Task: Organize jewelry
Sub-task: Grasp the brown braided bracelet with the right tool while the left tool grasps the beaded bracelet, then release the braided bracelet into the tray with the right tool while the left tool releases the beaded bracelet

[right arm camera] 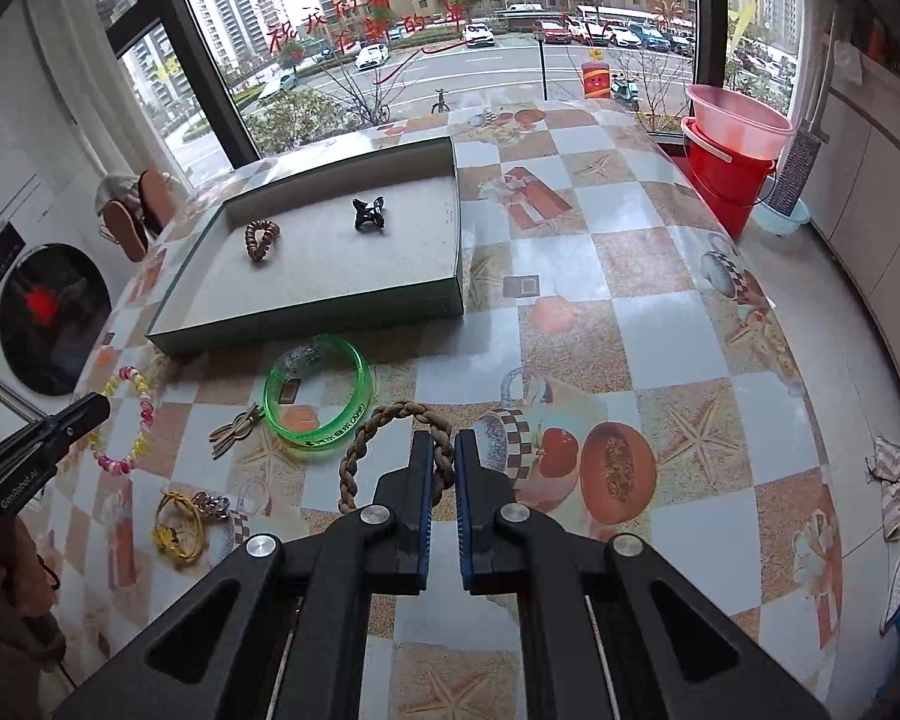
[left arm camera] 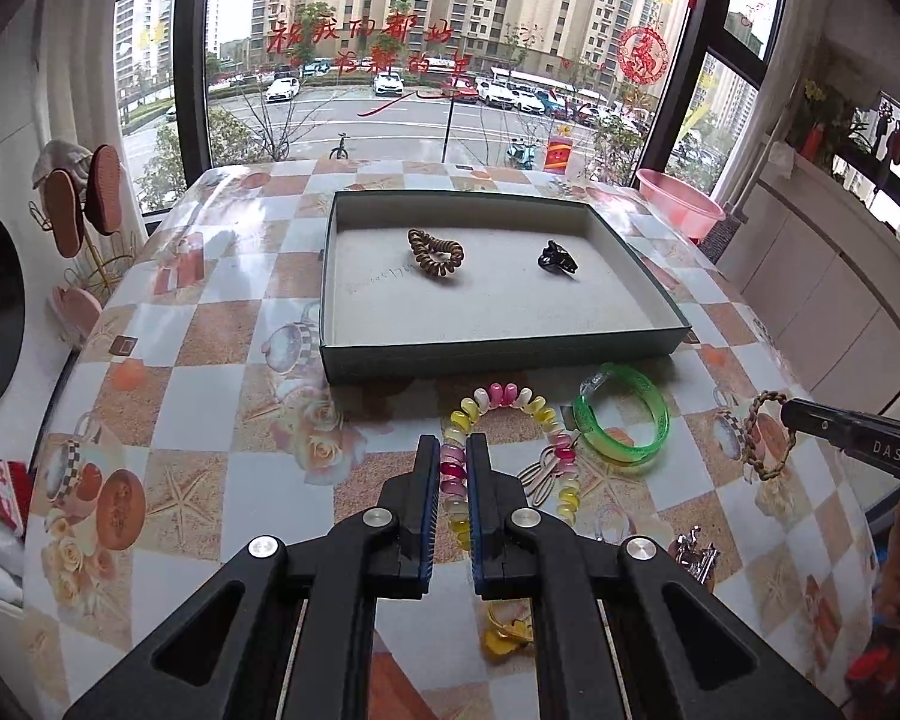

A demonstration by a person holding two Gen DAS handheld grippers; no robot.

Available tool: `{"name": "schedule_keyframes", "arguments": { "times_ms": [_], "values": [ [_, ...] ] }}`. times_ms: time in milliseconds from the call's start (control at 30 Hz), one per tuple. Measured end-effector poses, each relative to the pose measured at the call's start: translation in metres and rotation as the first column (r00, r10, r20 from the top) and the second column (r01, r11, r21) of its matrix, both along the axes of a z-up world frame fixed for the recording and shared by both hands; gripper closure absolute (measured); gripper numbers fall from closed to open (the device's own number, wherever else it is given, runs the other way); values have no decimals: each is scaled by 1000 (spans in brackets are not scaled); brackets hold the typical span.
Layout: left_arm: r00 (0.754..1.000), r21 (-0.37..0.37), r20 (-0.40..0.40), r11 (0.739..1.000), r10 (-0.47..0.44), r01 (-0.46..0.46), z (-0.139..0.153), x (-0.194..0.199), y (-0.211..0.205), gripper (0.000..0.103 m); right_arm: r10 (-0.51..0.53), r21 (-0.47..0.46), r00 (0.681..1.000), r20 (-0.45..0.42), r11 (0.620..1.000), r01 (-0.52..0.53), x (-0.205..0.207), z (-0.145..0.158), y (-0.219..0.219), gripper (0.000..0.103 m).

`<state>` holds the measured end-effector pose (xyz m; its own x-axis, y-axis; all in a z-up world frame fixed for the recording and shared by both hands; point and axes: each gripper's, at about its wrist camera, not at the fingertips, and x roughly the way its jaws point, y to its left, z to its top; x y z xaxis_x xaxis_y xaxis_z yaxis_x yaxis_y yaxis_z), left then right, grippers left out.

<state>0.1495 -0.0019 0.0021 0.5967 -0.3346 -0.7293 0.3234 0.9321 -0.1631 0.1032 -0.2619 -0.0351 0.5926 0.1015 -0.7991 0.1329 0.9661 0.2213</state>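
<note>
Your left claw (left arm camera: 452,450) is clamped on the pastel bead bracelet (left arm camera: 513,399), while your right claw (right arm camera: 443,444) pinches the braided brown bracelet (right arm camera: 384,420), both near the tray (left arm camera: 504,354) on the table (right arm camera: 630,312). In the tray: a coiled hair tie (left arm camera: 435,253) left, black clip (left arm camera: 557,257) right. The green bangle (right arm camera: 318,399) lies between your claws.

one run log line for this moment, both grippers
left gripper: shut on beaded bracelet | right gripper: shut on braided bracelet | tray: holds two pieces

"DAS" on right hand-held gripper (left arm camera: 795,417); "GenRobot.AI"(?) left (right arm camera: 99,405)
</note>
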Motion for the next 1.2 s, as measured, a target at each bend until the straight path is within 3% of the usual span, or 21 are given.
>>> {"name": "schedule_keyframes", "arguments": {
  "times_ms": [400, 700, 933, 1200],
  "values": [
    [998, -59, 66, 998, 11, -7, 61, 7, 2, 81, 45, 133, 995, 89, 990, -56, 17, 59, 3, 95],
    [991, -79, 121, 996, 50, -41, 100, 56, -3, 81, 63, 109, 983, 170, 991, -82, 77, 110, 3, 95],
    [995, -82, 75, 995, 69, -63, 93, 109, -13, 82, 84, 89, 985, 150, 991, -98, 129, 112, 8, 95],
    [998, -44, -3, 998, 55, -55, 50, 151, -33, 81, 106, 90, 992, 72, 990, -112, 178, 75, 15, 95]
  ]
}}
